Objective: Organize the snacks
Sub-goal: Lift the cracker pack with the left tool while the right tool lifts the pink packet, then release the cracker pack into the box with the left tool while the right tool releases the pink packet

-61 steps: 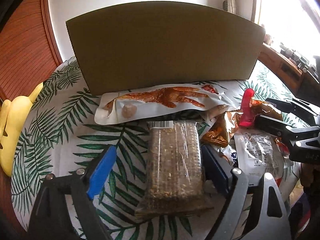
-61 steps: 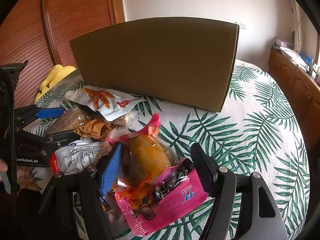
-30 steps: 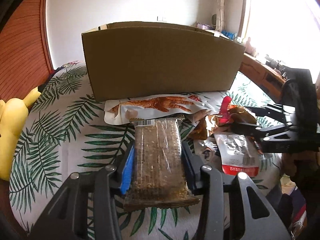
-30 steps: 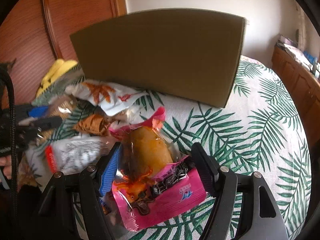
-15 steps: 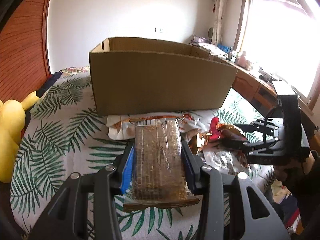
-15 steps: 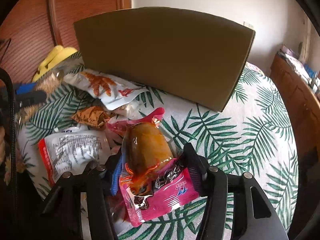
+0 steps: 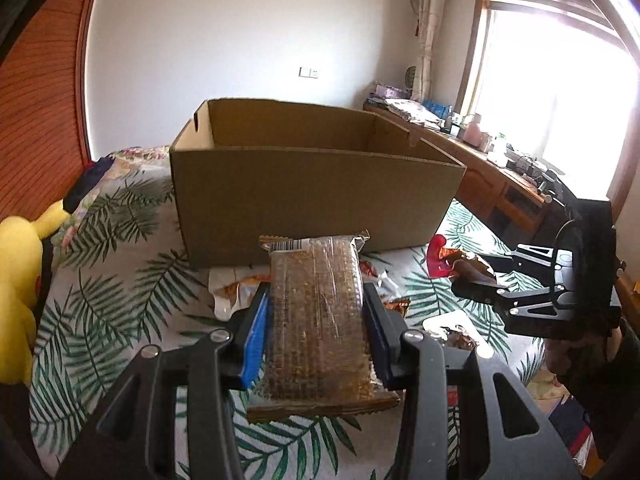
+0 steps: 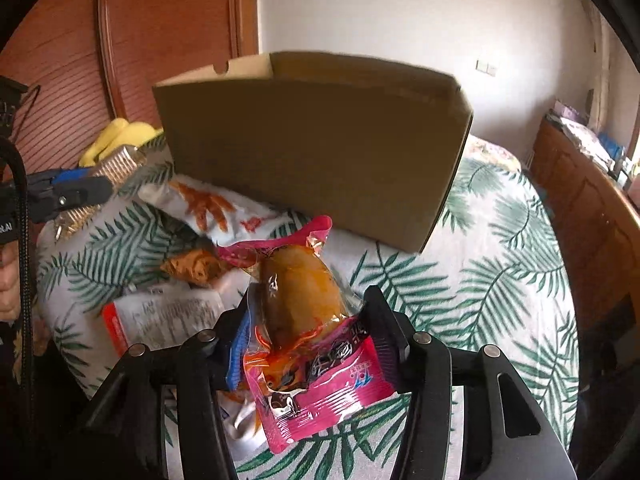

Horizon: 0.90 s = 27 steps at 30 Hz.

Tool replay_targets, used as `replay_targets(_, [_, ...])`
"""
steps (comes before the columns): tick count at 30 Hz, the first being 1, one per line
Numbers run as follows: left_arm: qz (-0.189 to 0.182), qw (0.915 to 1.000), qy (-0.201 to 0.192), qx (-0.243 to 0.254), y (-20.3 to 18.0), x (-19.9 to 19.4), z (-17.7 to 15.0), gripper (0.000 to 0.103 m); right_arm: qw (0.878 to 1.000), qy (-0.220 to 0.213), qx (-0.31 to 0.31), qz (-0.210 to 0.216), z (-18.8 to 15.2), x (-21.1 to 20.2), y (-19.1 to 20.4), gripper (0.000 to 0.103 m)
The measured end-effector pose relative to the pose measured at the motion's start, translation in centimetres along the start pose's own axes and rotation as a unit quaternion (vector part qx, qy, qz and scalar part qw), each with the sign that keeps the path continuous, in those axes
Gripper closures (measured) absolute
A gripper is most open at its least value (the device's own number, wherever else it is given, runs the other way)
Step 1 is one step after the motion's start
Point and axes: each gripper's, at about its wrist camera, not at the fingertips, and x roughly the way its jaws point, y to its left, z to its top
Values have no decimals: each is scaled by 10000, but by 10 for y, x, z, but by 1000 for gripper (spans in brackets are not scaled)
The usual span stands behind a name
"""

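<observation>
Open box ahead, loose packets at its foot

The cardboard box [image 7: 316, 196] stands open-topped with bare air above its rim; its near wall blocks a level approach. Snack packets [image 8: 208, 204] crowd the leaf-print bed cover [image 8: 500, 280] before it. Right of the box the cover lies bare; a yellow plush toy [image 7: 18, 264] borders the left.

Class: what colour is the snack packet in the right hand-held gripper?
Bright pink packet, clearest in the right wrist view.

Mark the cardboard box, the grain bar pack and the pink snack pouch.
cardboard box [image 7: 312, 204]: left wrist view, front wall.
grain bar pack [image 7: 316, 320]: left wrist view, middle of clear wrapper.
pink snack pouch [image 8: 340, 384]: right wrist view, printed pink lower half.
</observation>
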Motion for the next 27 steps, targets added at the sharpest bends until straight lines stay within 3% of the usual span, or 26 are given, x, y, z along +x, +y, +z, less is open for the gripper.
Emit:
replay_targets(13, [-114, 9992, -333, 208, 4, -6, 43, 60, 9971, -722, -214, 68, 53, -38, 11, 50])
replay_targets(27, [19, 9976, -559, 413, 7, 5, 91, 60, 9928, -1122, -417, 102, 101, -36, 0, 50])
